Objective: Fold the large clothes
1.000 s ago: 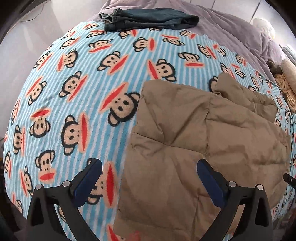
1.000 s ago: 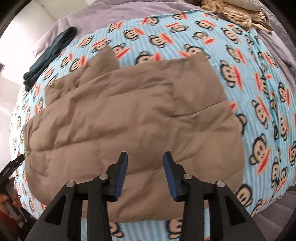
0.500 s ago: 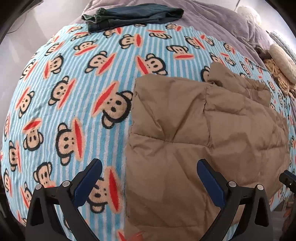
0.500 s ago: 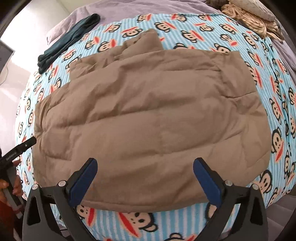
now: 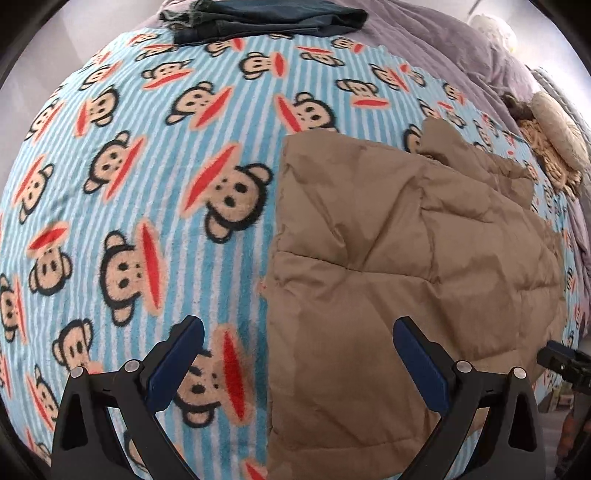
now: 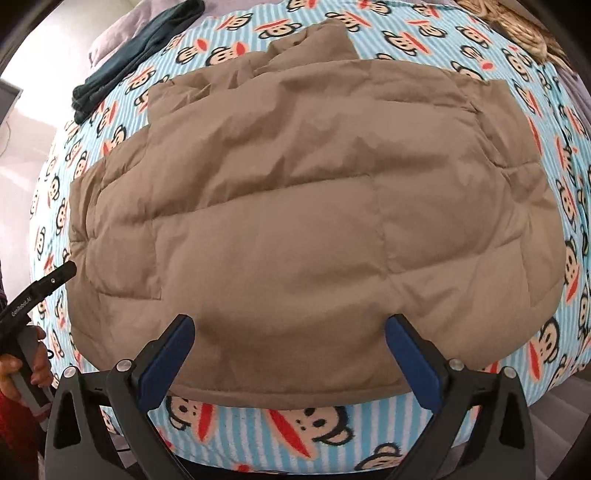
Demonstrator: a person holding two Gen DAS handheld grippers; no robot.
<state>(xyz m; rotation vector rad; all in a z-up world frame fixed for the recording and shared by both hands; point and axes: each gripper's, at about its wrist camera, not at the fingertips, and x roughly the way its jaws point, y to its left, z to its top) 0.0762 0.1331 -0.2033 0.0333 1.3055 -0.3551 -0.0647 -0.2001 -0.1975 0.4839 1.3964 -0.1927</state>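
A bed carries everything, spread with a blue-and-white striped fleece blanket printed with cartoon monkey faces. A tan quilted puffer jacket lies flat on the blanket, its near hem just short of the blanket's near edge. Beyond the blanket a lilac sheet shows. Folded dark blue jeans lie at the far side, across the line where blanket meets sheet, well apart from the jacket.

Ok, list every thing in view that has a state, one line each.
Tan puffer jacket: folded, lying flat on the blanket, not gripped.
Monkey-print blanket: spread out under the jacket.
Dark jeans: folded, at the blanket's far edge.
Left gripper: open, empty.
Right gripper: open, empty.
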